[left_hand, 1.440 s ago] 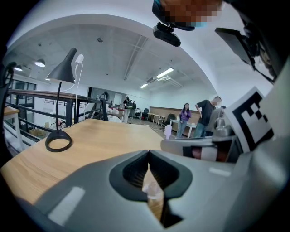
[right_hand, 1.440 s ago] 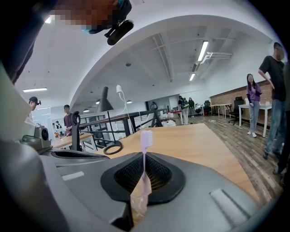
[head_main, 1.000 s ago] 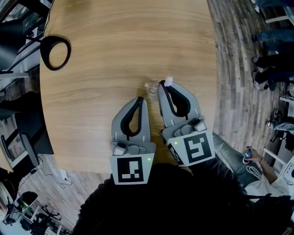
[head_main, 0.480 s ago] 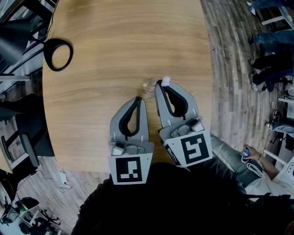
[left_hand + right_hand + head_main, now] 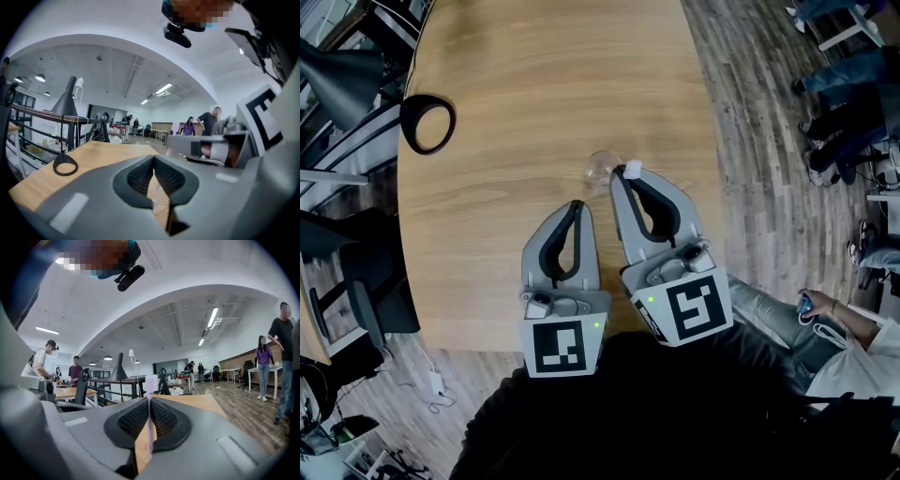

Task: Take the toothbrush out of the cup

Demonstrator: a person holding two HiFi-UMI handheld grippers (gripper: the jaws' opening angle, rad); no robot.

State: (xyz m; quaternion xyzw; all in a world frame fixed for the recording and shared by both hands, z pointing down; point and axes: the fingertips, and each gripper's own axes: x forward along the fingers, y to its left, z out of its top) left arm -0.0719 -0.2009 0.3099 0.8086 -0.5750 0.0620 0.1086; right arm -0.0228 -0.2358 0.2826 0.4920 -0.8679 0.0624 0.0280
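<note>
Right gripper [image 5: 622, 174]: closed on the toothbrush, its pads pinching the handle. It is over the near right part of the table and points away from the person.
Toothbrush [image 5: 149, 416]: upright between the right gripper's pads, with its white bristle head standing above the tips. The thin pale handle runs down between them and its lower end is hidden.
Cup [image 5: 600, 171]: clear, standing on the table just left of the right gripper's tips. Whether the brush's lower end is inside it cannot be told.
Left gripper [image 5: 577, 203]: closed and empty, with the pads meeting at the tips. It sits just left of the right gripper, with its tips a little nearer the person.
Table [image 5: 534, 75]: light wood.
Lamp base [image 5: 427, 124]: black ring at the far left edge, well apart from the cup.
People [image 5: 274, 362]: standing far off on the right, on the plank floor.
</note>
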